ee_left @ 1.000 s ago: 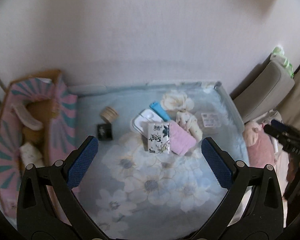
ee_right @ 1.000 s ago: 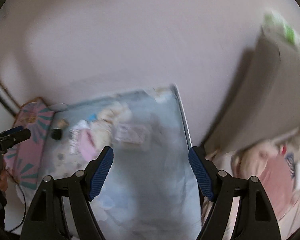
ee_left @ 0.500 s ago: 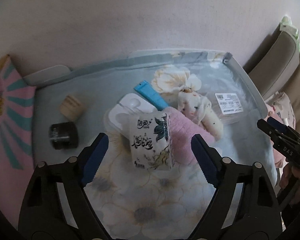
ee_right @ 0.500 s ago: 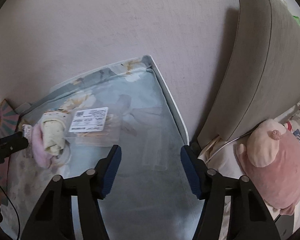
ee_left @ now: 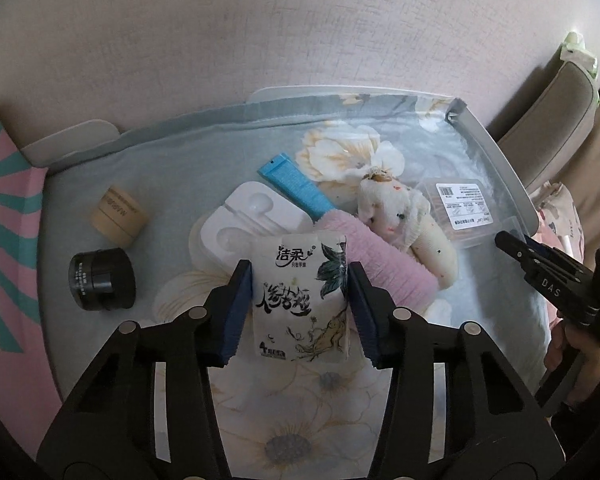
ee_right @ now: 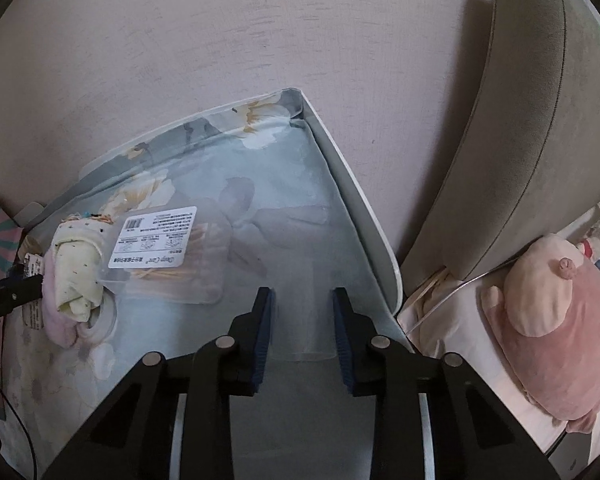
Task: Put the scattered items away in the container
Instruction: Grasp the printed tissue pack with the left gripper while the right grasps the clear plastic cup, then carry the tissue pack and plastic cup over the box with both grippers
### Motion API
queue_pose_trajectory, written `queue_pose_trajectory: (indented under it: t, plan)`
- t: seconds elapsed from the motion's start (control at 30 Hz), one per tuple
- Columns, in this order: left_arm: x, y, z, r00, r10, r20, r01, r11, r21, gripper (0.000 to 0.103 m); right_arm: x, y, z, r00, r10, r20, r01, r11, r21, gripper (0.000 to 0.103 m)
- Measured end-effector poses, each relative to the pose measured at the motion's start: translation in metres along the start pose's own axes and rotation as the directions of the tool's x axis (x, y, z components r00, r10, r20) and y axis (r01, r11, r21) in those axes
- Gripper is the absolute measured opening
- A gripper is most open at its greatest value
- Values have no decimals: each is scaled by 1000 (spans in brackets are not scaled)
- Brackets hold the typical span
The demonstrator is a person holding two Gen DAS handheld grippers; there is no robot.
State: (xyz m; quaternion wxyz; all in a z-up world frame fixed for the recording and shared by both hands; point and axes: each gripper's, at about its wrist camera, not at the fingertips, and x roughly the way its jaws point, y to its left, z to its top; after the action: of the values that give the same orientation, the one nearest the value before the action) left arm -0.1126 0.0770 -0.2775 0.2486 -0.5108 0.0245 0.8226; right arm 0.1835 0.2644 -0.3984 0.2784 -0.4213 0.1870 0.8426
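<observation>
Over floral sheet [ee_left: 140, 184], left hand-held gripper [ee_left: 300, 304] flanking tissue pack [ee_left: 300, 300]

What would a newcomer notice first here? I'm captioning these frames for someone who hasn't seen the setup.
First, the tissue pack, pinched between the fingers of the left hand-held gripper in the middle of the floral sheet. Behind it lie a pink towel, a blue tube and a speckled cloth roll. In the right view, a pink plush sits beside the tray, under a grey cushion.
</observation>
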Motion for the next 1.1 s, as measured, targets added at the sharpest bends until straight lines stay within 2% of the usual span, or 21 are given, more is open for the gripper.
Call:
queue_pose_trajectory:
  t: [0.33, 0.57, 0.87, 1.1]
  plan:
    - [-10, 0, 0, 1000, 2, 12, -2, 1000, 0, 42, -20, 7, 4, 1000, 4, 30, -3, 1000, -31, 27]
    - [-54, 2, 2, 999, 23, 41, -22, 1000, -17, 42, -56, 18, 20, 998, 32, 49, -28, 996, -82, 27]
    - [-134, 25, 0, 988, 74, 138, -61, 994, -94, 42, -107, 61, 55, 985, 136, 103, -114, 975, -191, 27]
    - [-191, 61, -10, 968, 157, 194, -125, 978, -166, 42, -138, 132, 86, 949, 293, 114, -243, 914, -325, 27]
